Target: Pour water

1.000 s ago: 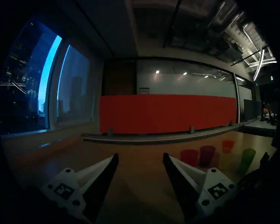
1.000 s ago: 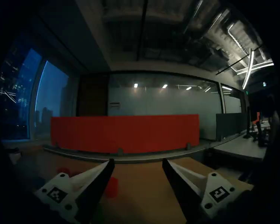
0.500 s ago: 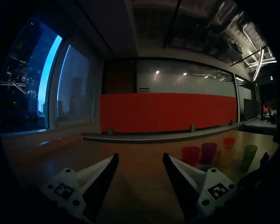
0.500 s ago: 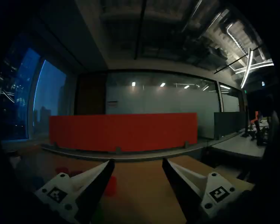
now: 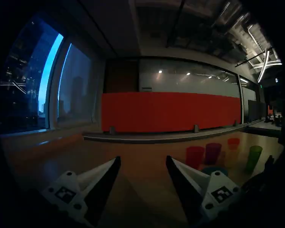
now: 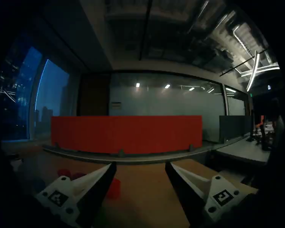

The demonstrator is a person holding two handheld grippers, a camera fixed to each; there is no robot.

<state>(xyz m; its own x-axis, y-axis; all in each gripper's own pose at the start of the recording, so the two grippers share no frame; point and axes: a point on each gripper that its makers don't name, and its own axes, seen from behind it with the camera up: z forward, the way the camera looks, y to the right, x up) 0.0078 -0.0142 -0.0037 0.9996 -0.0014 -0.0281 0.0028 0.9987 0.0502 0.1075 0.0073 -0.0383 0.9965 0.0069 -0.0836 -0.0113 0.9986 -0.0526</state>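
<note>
In the left gripper view, several plastic cups stand on the wooden table to the right: a red cup [image 5: 194, 157], a purple cup [image 5: 212, 152], an orange cup [image 5: 233, 145], a green cup [image 5: 253, 158] and a blue cup rim [image 5: 213, 170] low behind the right finger. My left gripper [image 5: 142, 161] is open with nothing between its fingers, left of the cups. In the right gripper view, my right gripper [image 6: 140, 167] is open and holds nothing. A red cup [image 6: 113, 188] sits just behind its left finger, and two darker cups [image 6: 68, 173] stand farther left.
A red partition [image 5: 173, 112] with a grey rail runs along the table's far edge. Dark windows [image 5: 28, 87] stand to the left. Another desk [image 6: 243, 150] lies off to the right. The wooden tabletop [image 5: 142, 171] spreads in front of both grippers.
The left gripper view has tipped slightly downward, so the cups sit a little higher and the blue rim has come into sight. The right gripper has barely shifted.
</note>
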